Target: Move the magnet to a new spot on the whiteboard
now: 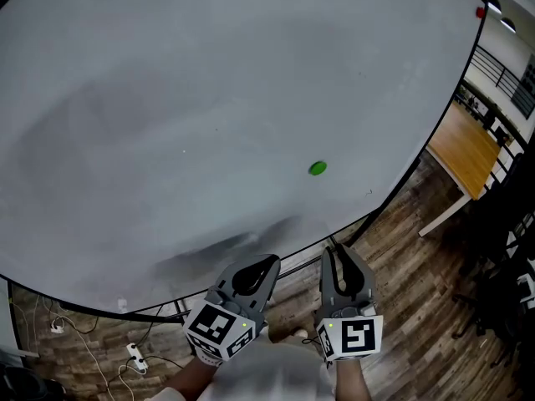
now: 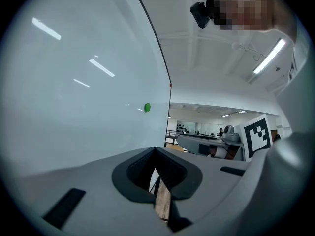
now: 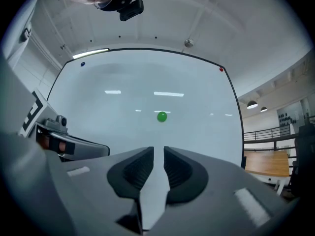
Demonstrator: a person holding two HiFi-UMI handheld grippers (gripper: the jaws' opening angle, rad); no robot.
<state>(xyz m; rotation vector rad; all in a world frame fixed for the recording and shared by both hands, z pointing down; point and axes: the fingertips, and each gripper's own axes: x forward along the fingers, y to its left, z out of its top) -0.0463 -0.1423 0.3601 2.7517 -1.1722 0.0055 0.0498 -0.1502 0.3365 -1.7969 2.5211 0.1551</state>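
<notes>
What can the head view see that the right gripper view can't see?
Only the head view shows the wooden floor below the board, with white plugs and cables lying on it.

Only the right gripper view shows the ceiling, hanging lamps, the head camera up above, and a small blue dot at the board's top left corner.

Both show the whiteboard, the green magnet stuck on it, a red dot at a top corner, the wooden table, and the right gripper, its jaws slightly apart with nothing between them.
</notes>
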